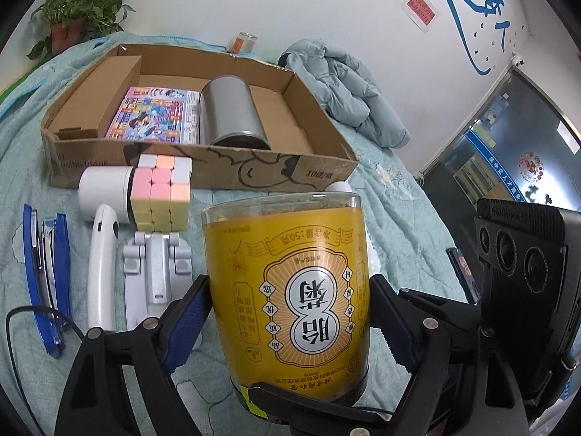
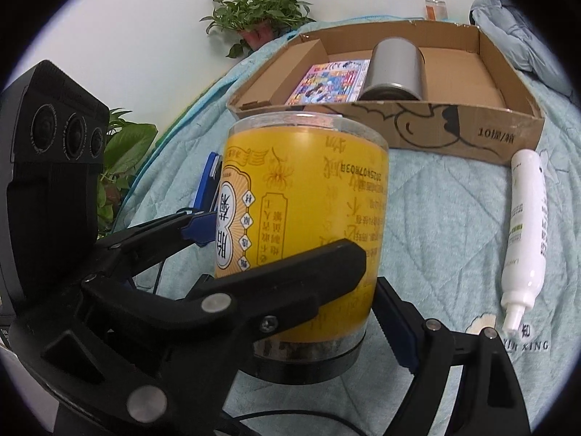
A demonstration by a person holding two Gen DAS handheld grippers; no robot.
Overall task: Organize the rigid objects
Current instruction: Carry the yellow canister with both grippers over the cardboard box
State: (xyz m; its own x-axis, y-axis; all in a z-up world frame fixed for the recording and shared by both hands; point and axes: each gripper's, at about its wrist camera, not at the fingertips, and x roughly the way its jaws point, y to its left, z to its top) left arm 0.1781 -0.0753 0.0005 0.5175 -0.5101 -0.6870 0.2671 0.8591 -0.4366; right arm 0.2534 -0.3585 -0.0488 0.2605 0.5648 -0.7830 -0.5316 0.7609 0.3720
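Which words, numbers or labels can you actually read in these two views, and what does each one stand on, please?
"胎菊", upside down: yellow jar.
"净含量:50克", upside down: same jar.
"10" plus two unclear characters: cardboard box front wall.
"...SING TISSUE", cut off: box's left end, left wrist view.
"YIN XING": quilt.
Too small or blurred: jar's fine print and date code, white tube, colourful packet, red wall notice.
Blue wall lettering: cropped, unreadable.

Yellow-label clear jar point(image 1: 287, 290), upside down, black lid at bottom, between fingers of both tools. Ahead of tools: cardboard box point(image 1: 232, 170) w/ grey tin point(image 1: 232, 116) on its side beside colourful flat pack point(image 1: 156, 116). Pastel cube point(image 1: 161, 190), white cylinder point(image 1: 105, 196), blue stapler point(image 1: 47, 276) left-fwd; white tube point(image 2: 524, 225) right.
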